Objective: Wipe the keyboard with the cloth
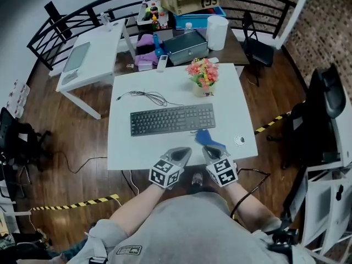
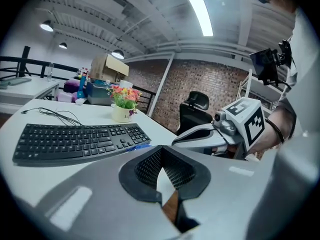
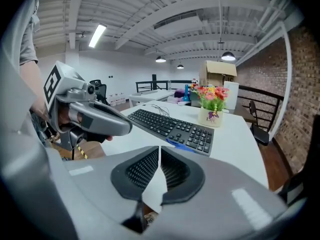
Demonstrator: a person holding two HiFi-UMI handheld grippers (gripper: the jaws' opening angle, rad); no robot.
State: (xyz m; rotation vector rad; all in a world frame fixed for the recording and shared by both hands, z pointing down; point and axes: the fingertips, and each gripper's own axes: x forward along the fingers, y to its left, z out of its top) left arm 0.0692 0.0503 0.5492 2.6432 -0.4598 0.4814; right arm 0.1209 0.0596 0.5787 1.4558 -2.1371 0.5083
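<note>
left gripper [image 1: 184,152] and right gripper [image 1: 211,149] both empty, jaws together: spread the right one's wide, then pinch the crumpled blue cloth [image 1: 205,138] just ahead.

Black keyboard [image 1: 172,119], blue cloth [image 1: 208,139]
Keyboard flat on the table [image 1: 231,106]; cloth crumpled at its near right edge
</note>
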